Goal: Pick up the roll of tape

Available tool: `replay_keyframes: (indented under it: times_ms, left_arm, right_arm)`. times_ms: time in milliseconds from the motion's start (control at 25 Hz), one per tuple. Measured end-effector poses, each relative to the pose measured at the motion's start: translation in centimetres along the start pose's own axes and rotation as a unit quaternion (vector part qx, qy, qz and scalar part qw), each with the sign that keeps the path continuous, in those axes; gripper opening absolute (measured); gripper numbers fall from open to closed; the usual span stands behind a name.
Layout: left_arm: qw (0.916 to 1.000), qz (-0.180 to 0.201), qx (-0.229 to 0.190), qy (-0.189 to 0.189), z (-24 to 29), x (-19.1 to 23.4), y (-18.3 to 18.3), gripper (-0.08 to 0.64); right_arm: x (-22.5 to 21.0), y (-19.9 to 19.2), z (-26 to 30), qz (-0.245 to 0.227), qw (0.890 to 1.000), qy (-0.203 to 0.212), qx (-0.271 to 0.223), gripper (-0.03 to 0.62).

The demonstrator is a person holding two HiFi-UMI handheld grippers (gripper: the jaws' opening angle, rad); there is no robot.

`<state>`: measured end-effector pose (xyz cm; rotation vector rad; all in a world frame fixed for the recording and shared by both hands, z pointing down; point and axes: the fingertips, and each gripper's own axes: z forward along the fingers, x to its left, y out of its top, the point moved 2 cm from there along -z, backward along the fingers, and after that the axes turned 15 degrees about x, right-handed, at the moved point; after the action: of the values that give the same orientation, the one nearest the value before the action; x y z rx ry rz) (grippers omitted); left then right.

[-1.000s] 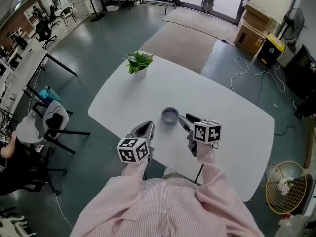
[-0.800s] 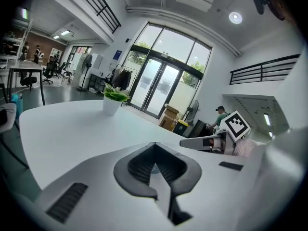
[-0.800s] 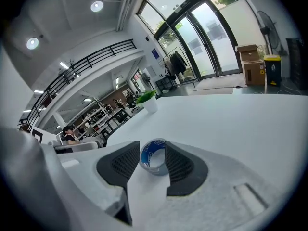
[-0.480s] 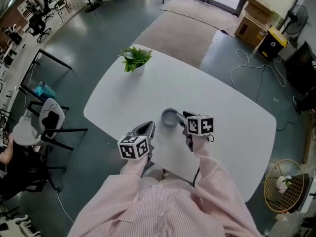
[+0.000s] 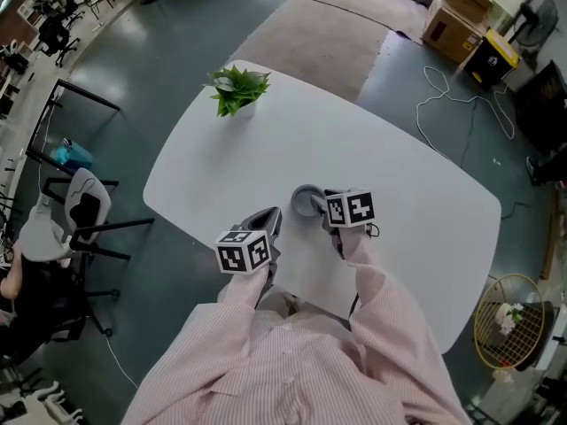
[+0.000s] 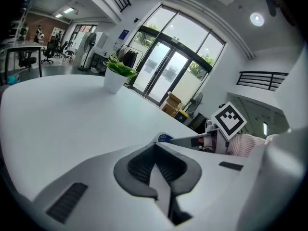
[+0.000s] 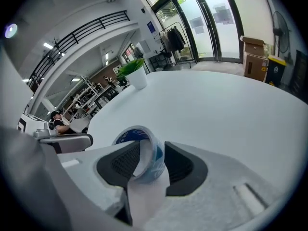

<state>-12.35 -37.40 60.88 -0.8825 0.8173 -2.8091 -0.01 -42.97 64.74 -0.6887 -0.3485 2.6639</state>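
Closest to you, your pink striped sleeves reach out over the near edge of the white table. Your left gripper sits just left of the right one and apart from it. Its jaws are pressed together with nothing between them. Your right gripper is on the tape, which is toward the near side of the table, straight ahead of you. In the right gripper view the jaws are drawn in narrow on the roll's near wall, one pad inside the ring and the other against the outside, both touching it. The roll is pale with blue print. From above it looks to lie flat on the table, though these views cannot tell you whether it rests there or is just clear of it. Farther off, a plant in a white pot stands at the far left corner, well apart from the tape. Beyond the table lie a rug and cardboard boxes, with a chair off to your left.
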Motion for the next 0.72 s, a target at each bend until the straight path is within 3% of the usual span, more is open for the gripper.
replay_keyframes:
  times_ms: [320,560,720]
  left_arm:
    - [0.9998,-0.015,0.013,0.000,0.7,0.8,-0.8,0.000]
    - [0.9998,-0.016,0.015,0.003,0.8,1.0,-0.8,0.000]
    - [0.9998,-0.015,0.011,0.003,0.7,1.1,-0.5,0.000]
  right_arm:
    - [-0.7,0.3,1.0,-0.006,0.998,-0.045,0.035,0.103]
    - [0.6,0.7,0.9,-0.013,0.999,-0.028,0.035,0.087]
    - [-0.9,0.5,0.9,-0.017,0.997,-0.064,0.037,0.084]
